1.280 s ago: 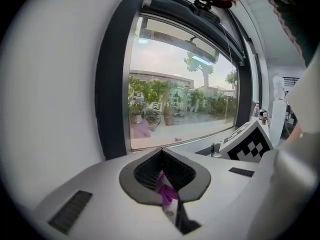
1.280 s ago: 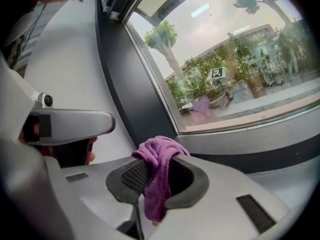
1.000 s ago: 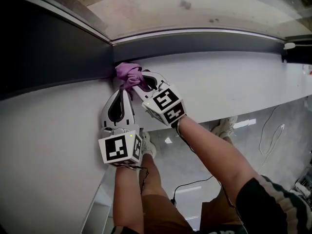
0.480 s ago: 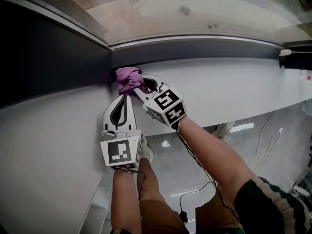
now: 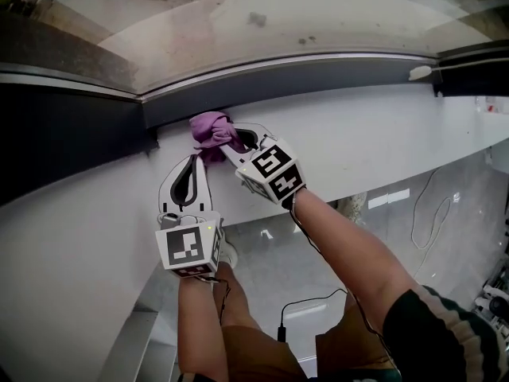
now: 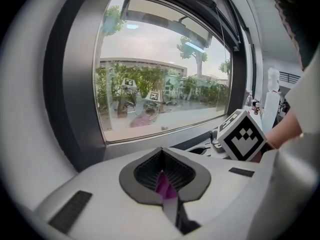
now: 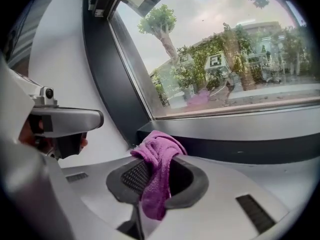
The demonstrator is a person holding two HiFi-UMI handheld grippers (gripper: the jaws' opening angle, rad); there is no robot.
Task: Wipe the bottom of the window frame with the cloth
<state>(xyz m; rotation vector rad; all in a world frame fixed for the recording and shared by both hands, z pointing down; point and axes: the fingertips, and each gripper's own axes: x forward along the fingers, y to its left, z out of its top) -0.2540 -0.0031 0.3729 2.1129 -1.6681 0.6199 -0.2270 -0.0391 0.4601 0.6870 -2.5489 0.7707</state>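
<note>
Both hand-held grippers are on the cloth [image 5: 211,129]. The purple bundle is bunched on the white windowsill [image 5: 374,134], right up against the dark bottom rail of the window frame [image 5: 318,74] near its left corner.

The right hand-held gripper [image 5: 228,145] comes in at a slant from the right. Its jaws are clenched on a thick fold of the cloth [image 7: 159,170], which spills up over the tips and hangs down between the pads.

The left hand-held gripper [image 5: 196,159] points straight ahead just beside it, with its jaws pressed together. Only a thin purple sliver of cloth [image 6: 163,184] is pinched in the seam, so its grip is much slighter than the right's.

The two tips sit close together at the bundle. The right gripper's marker cube [image 6: 242,137] shows just to the right in the left gripper view. Above the rail, the window glass [image 5: 278,22] is smudged.
</note>
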